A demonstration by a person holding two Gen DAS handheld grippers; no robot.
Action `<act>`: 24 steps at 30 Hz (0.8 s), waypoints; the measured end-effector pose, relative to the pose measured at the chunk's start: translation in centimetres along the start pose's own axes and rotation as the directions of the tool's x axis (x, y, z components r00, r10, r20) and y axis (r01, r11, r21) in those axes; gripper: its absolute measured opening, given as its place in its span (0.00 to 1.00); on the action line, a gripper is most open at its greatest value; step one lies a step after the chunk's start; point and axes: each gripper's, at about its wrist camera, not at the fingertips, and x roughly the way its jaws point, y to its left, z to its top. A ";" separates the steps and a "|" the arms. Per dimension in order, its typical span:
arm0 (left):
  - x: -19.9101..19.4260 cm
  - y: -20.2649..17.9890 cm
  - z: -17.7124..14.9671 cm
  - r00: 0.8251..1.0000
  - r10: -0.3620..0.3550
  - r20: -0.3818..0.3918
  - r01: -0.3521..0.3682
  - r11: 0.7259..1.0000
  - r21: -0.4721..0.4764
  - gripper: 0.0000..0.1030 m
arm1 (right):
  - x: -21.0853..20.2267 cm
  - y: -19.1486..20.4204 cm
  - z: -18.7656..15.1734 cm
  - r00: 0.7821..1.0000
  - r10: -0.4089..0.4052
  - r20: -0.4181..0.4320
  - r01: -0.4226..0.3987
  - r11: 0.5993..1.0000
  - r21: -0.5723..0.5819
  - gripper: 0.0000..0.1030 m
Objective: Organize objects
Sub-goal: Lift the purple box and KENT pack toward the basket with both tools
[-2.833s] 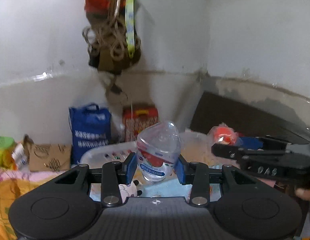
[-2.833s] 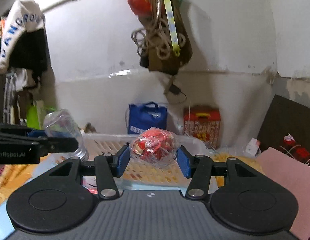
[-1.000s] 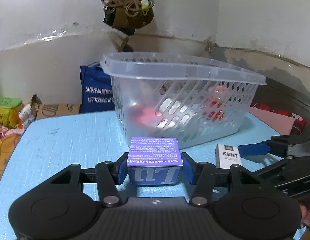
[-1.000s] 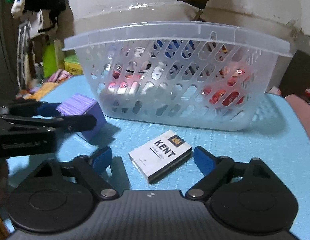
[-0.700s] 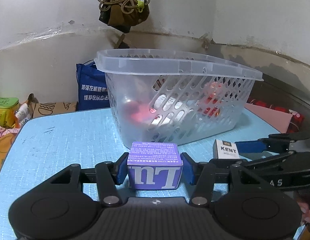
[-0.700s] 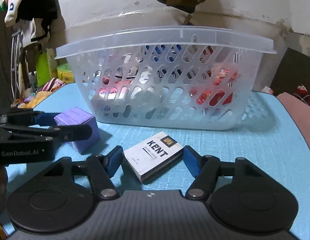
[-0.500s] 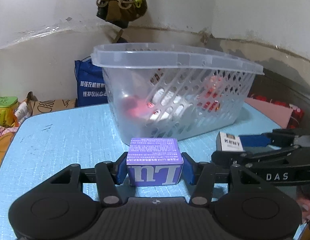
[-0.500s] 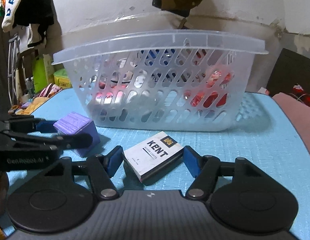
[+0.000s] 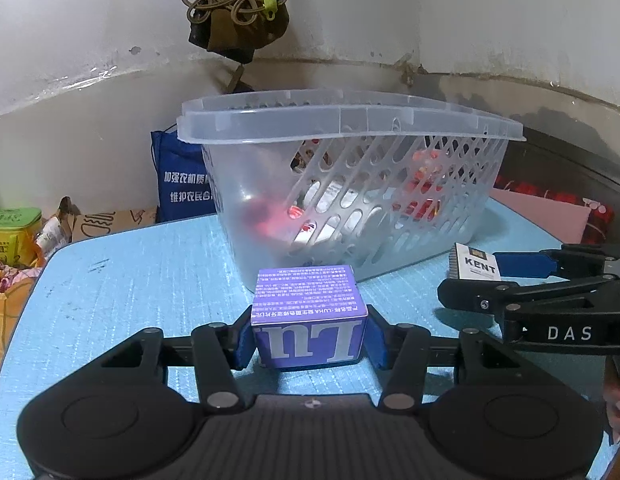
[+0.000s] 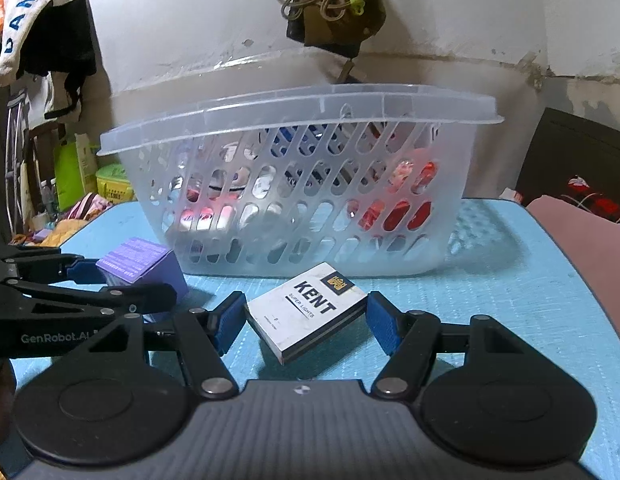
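Left gripper [image 9: 310, 338]: clamps purple box [image 9: 309, 316] just before basket [image 9: 350, 120].
Right gripper [image 10: 306, 322]: pads press Kent pack [image 10: 306, 316]; blue table [image 10: 510, 280] bare rightward.

We see a purple box [image 9: 309, 316] with white lettering, and a white KENT pack [image 10: 306, 311] printed in black with a gold emblem. The basket [image 9: 350, 184] is translucent white with slotted walls, red items showing through. The tabletop [image 9: 142, 280] is light blue with a fine weave. Each black claw [image 9: 309, 340] has blue pads [image 10: 226, 322]. A blue bag [image 9: 182, 184] carries white characters.
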 end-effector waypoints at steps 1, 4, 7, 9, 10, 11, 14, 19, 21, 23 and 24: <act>0.0 0.0 0.0 1.000 0.001 -0.001 -0.001 1.000 -0.002 0.55 | -0.1 0.0 0.0 1.000 -0.003 0.004 0.003 1.000 0.002 0.67; 0.1 0.2 0.1 1.000 0.000 -0.002 0.000 1.000 -0.009 0.55 | -0.2 -0.1 0.0 1.000 -0.012 0.015 0.012 1.000 0.007 0.67; 0.0 0.3 0.1 1.000 -0.001 0.001 0.001 1.000 -0.016 0.55 | -0.3 -0.2 -0.1 1.000 -0.015 0.026 0.014 1.000 0.014 0.67; -0.1 0.3 0.0 1.000 0.000 0.009 0.000 1.000 -0.019 0.55 | -0.5 -0.3 -0.1 0.999 -0.012 0.037 0.011 1.000 0.021 0.67; -0.2 0.4 0.0 1.000 0.002 0.016 -0.001 1.000 -0.023 0.55 | -0.6 -0.4 -0.1 0.999 -0.010 0.044 0.009 1.000 0.022 0.67; -0.4 0.5 0.0 1.000 0.006 0.025 -0.005 1.000 -0.029 0.55 | -0.7 -0.4 -0.1 0.999 -0.010 0.051 0.009 1.000 0.021 0.67; -1.1 0.8 -0.2 0.998 0.000 0.064 0.003 0.999 -0.047 0.55 | -0.8 -0.6 -0.1 0.998 -0.006 0.062 0.005 1.000 0.024 0.67; -1.5 0.9 -0.2 0.996 -0.008 0.094 0.013 0.999 -0.051 0.55 | -1.2 -1.2 -0.2 0.997 0.000 0.071 -0.002 1.000 0.025 0.67; -1.7 1.0 -0.1 0.995 -0.011 0.104 0.017 0.998 -0.057 0.55 | -1.4 -1.5 -0.3 0.997 0.008 0.075 -0.009 1.000 0.023 0.67; -1.8 1.0 -0.1 0.994 -0.016 0.112 0.023 0.998 -0.062 0.55 | -1.5 -1.7 -0.3 0.997 0.008 0.080 -0.010 1.000 0.020 0.67; -1.9 1.0 -0.1 0.993 -0.019 0.117 0.027 0.998 -0.062 0.55 | -1.5 -1.8 -0.4 0.997 0.014 0.081 -0.016 1.000 0.022 0.67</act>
